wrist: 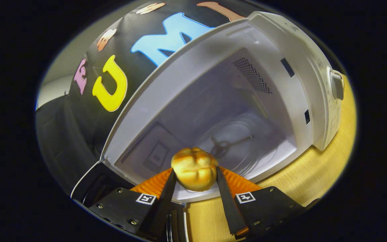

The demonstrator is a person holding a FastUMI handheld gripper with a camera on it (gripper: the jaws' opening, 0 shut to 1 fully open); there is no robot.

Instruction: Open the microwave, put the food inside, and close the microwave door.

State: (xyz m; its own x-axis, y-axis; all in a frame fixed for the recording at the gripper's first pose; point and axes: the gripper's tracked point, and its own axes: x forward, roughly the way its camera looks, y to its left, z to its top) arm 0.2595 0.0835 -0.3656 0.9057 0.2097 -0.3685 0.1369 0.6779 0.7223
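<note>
I am pinching the bun (194,169) between both fingers of my claw (194,178), holding it just before the open microwave (213,111) so it clears the sill. The door (89,188) is swinging out at near left, and the turntable (237,144) is lying just beyond, over the tabletop (314,174).

Staged booth kitchen, white microwave (247,101) on wooden tabletop (314,178), black cloth wall (66,134)
</note>
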